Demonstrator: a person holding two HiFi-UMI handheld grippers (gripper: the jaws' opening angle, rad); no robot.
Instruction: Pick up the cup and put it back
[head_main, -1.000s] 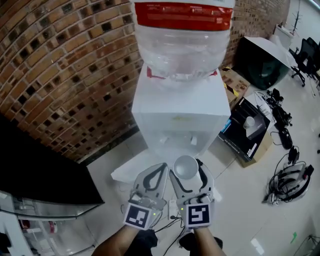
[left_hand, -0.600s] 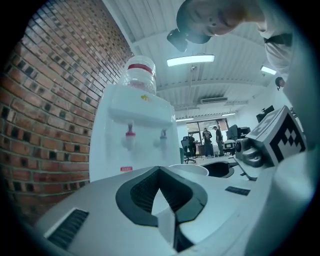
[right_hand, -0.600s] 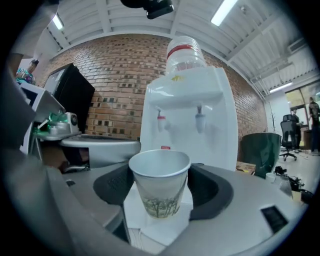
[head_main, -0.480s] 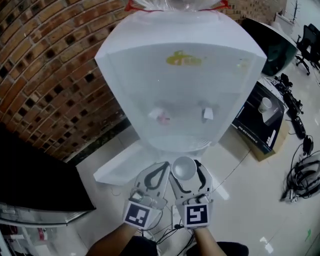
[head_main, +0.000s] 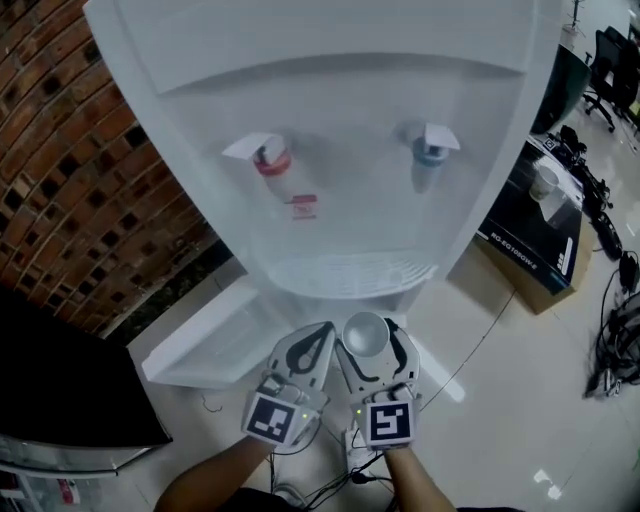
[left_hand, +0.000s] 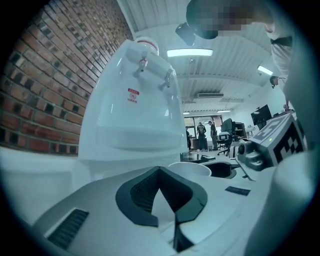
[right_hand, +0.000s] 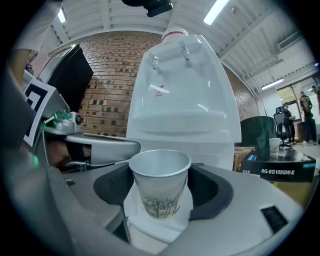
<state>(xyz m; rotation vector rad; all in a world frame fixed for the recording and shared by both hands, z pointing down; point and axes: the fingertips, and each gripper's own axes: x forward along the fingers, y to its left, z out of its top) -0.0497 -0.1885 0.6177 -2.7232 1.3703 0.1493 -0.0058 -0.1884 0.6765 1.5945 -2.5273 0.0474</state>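
Note:
A white paper cup (head_main: 366, 333) with a tree print stands upright between the jaws of my right gripper (head_main: 368, 345), which is shut on it. In the right gripper view the cup (right_hand: 160, 187) fills the middle, with the dark pads against both its sides. My left gripper (head_main: 318, 338) sits close beside it on the left, shut with nothing in it, and its tips meet in the left gripper view (left_hand: 160, 174). Straight ahead stands a white water dispenser (head_main: 340, 110) with a red tap (head_main: 268, 155), a blue tap (head_main: 430, 148) and a drip tray (head_main: 345, 272).
A brick wall (head_main: 60, 150) runs behind the dispenser on the left. A white flat board (head_main: 205, 345) lies on the floor at its foot. A black printed box (head_main: 535, 240) with another cup (head_main: 545, 180) on it sits to the right, with cables (head_main: 615, 340) beyond.
Both grippers and the head camera have sunk in front of the dispenser. The bottle has left the view, and the taps and drip tray now show. The cup stays in the right grip.

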